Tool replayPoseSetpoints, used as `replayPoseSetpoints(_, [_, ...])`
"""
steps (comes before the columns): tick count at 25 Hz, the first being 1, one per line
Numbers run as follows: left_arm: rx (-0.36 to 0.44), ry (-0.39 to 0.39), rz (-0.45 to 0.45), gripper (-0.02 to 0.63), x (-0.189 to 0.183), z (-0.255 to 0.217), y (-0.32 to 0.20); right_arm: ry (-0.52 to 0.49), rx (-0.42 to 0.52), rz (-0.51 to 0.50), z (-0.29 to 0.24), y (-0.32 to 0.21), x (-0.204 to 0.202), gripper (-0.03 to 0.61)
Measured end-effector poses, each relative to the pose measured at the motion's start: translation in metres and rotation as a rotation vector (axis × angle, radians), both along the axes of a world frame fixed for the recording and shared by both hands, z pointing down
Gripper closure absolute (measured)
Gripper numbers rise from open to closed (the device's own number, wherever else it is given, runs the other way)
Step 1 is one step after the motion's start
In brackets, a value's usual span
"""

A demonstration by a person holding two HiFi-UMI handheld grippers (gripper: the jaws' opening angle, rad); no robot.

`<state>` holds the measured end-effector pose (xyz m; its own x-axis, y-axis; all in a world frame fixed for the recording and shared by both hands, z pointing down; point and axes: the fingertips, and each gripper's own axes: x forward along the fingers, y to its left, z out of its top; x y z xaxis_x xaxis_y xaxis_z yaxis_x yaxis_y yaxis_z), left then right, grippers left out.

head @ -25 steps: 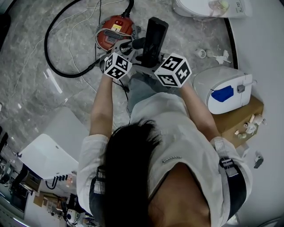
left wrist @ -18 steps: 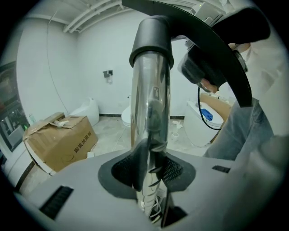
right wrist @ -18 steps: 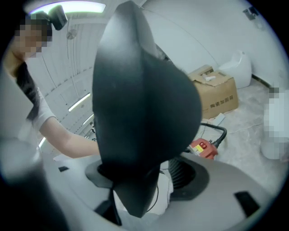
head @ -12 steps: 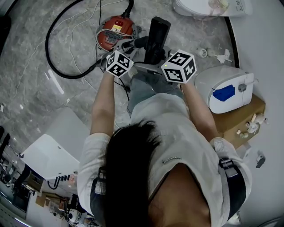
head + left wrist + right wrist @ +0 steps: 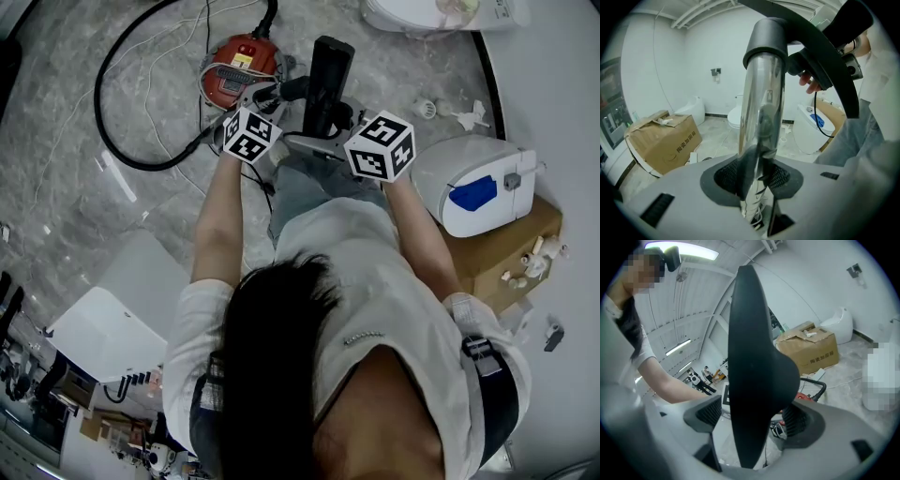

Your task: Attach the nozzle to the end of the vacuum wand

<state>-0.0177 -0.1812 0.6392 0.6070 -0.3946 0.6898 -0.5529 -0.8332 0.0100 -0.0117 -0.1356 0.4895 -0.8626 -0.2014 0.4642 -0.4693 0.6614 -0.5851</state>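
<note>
The chrome vacuum wand (image 5: 759,117) stands upright between the jaws of my left gripper (image 5: 752,176), which is shut on it. A grey collar (image 5: 765,40) caps the wand's far end, and the black nozzle (image 5: 825,51) curves away from it to the right. In the head view the nozzle (image 5: 325,80) lies ahead of both marker cubes, with the left gripper (image 5: 270,101) at its left. In the right gripper view the nozzle (image 5: 752,380) fills the gap of my right gripper (image 5: 754,417). Its jaws have just been opening and stand open, their pads (image 5: 708,412) clear of it.
A red vacuum canister (image 5: 234,61) with a black hose (image 5: 117,141) and loose cords lies on the marble floor ahead. A white appliance with a blue patch (image 5: 473,187) and a cardboard box (image 5: 511,248) sit to the right. Another cardboard box (image 5: 663,140) stands further off.
The right gripper's marker cube has shifted a little to the right and turned. The nozzle, the wand and the left gripper stay about where they were.
</note>
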Motion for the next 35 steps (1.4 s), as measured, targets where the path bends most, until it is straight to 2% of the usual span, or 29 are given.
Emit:
replayPoseSetpoints(6, [-0.001,-0.022,-0.025,0.491,-0.001,0.004,-0.002,0.001,0.009,0.023,0.002,-0.003,0.008,0.186])
replayPoseSetpoints(9, [-0.016,-0.020,-0.066,0.427,-0.004,0.005,-0.002,0.004,0.008,0.029,0.003,-0.002,0.010,0.179])
replayPoseSetpoints(13, [-0.032,-0.015,-0.079,0.390,-0.006,0.004,0.000,-0.019,0.001,0.034,0.000,-0.003,0.012,0.176])
replayPoseSetpoints(16, [-0.051,-0.003,-0.085,0.336,-0.007,0.004,0.003,-0.031,-0.001,0.019,0.000,-0.002,0.012,0.164])
replayPoseSetpoints(21, [-0.069,-0.021,-0.053,0.307,-0.009,0.008,0.015,-0.019,0.004,0.039,0.006,-0.003,0.013,0.152])
replayPoseSetpoints(26, [-0.081,0.007,-0.140,0.288,-0.022,0.005,0.018,-0.009,0.024,0.074,0.005,-0.005,0.024,0.140])
replayPoseSetpoints(30, [-0.046,0.035,-0.231,0.285,-0.038,-0.014,0.025,-0.005,0.017,0.046,0.002,0.006,0.030,0.138])
replayPoseSetpoints(35, [-0.046,0.063,-0.341,0.279,-0.056,-0.027,0.045,0.002,0.046,0.100,-0.003,0.009,0.043,0.138])
